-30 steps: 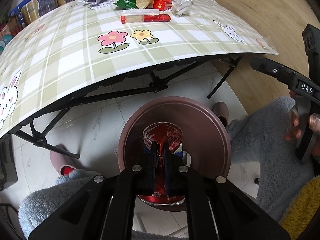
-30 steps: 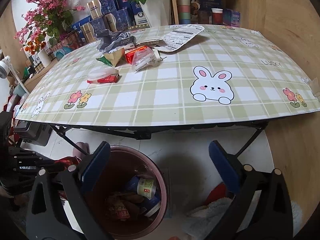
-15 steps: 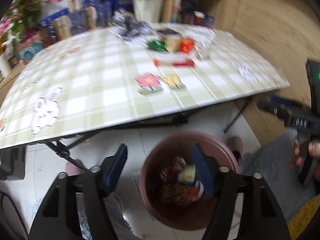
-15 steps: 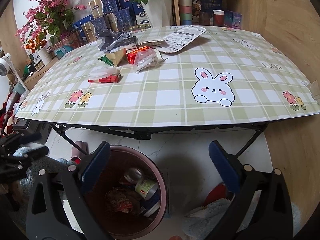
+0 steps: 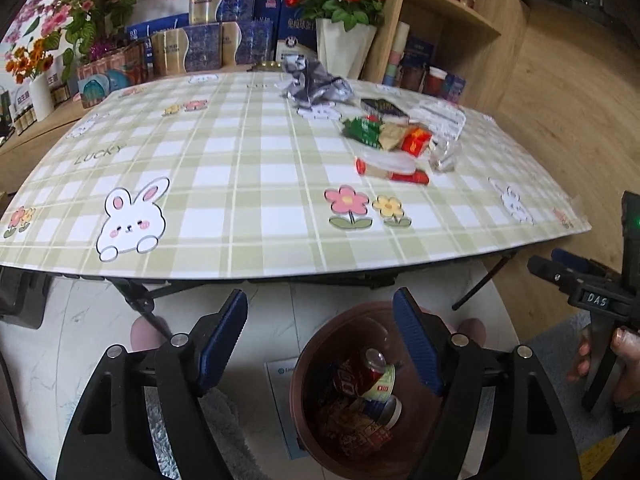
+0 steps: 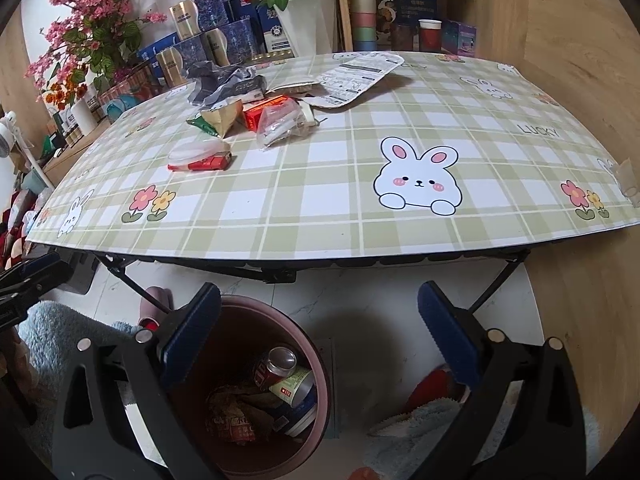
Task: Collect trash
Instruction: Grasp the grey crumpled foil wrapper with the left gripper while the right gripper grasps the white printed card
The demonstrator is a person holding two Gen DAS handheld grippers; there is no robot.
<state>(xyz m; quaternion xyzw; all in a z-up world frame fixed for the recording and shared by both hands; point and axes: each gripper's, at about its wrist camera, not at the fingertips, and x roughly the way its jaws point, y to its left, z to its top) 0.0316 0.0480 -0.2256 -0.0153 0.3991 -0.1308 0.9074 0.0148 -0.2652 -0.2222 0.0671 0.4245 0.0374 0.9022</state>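
Note:
A brown trash bin (image 5: 316, 432) stands on the floor under the table's near edge; it holds a red can (image 5: 362, 372), a cup and wrappers. It also shows in the right wrist view (image 6: 320, 380). My left gripper (image 5: 320, 344) is open and empty above the bin's left rim. My right gripper (image 6: 320, 344) is open and empty, just right of the bin. Trash lies on the table's far side: a red-and-white wrapper (image 5: 390, 170), a red box (image 5: 416, 142), a green packet (image 5: 362, 130), a clear bag (image 6: 280, 124) and a grey crumpled bag (image 5: 312, 84).
The green plaid table (image 5: 240, 184) has folding black legs (image 6: 260, 272). Boxes, flower pots and cups stand behind it on a shelf. A pink slipper (image 6: 154, 304) lies on the floor left of the bin. A wooden wall is at the right.
My left gripper was shut on a red can over the bin; it opened, the can dropped into the bin, and the gripper rose and tilted up to face the table. The right gripper barely moved.

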